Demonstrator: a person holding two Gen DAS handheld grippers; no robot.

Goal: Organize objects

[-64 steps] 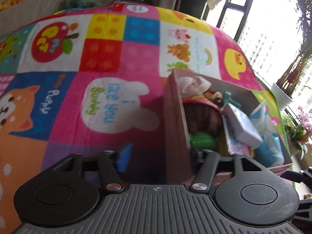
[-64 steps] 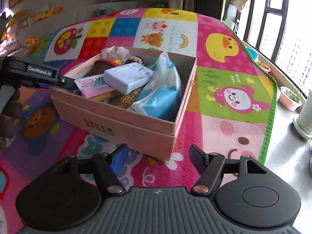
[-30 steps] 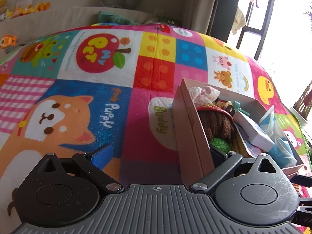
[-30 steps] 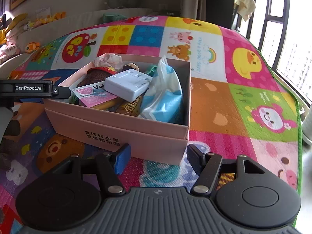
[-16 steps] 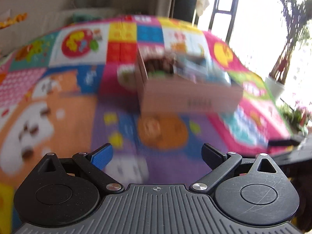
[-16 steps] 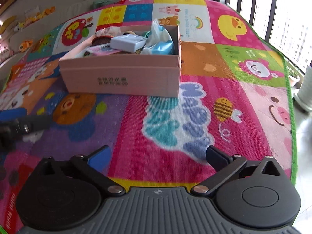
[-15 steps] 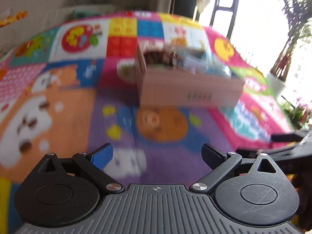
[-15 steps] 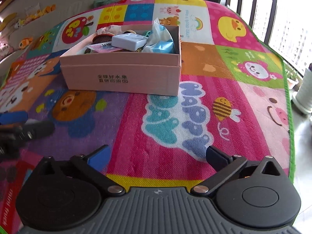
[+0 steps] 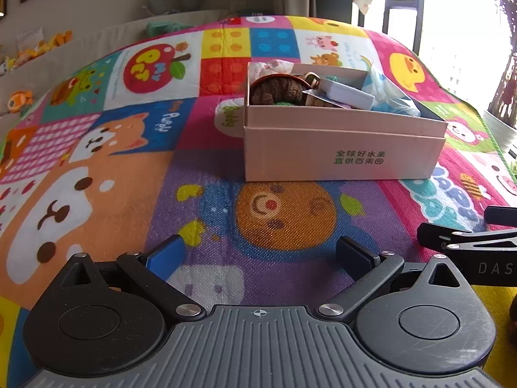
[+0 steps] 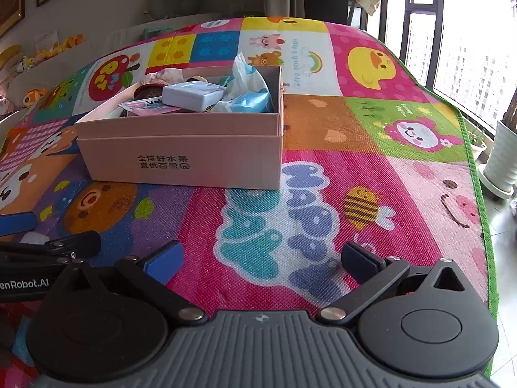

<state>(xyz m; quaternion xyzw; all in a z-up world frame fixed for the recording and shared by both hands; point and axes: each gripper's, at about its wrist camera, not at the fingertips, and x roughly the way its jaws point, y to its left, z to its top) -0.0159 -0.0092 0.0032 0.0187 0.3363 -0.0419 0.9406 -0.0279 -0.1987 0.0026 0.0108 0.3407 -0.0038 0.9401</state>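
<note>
The right gripper (image 10: 260,260) hovers low over a colourful cartoon play mat (image 10: 371,135), its jaws spread wide with nothing between them. Ahead and to the left, well apart from it, a pink cardboard box (image 10: 181,158) with green Chinese print sits on the mat, holding a white rectangular case (image 10: 192,94), a blue-and-white plastic bag (image 10: 248,92) and a pink packet (image 10: 142,105). The left gripper (image 10: 48,245) enters from the left edge, near the mat.

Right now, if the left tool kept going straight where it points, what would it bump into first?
Probably the front wall of the pink box. The open left tool points over bare play mat toward it, though it may graze the mat first.
</note>
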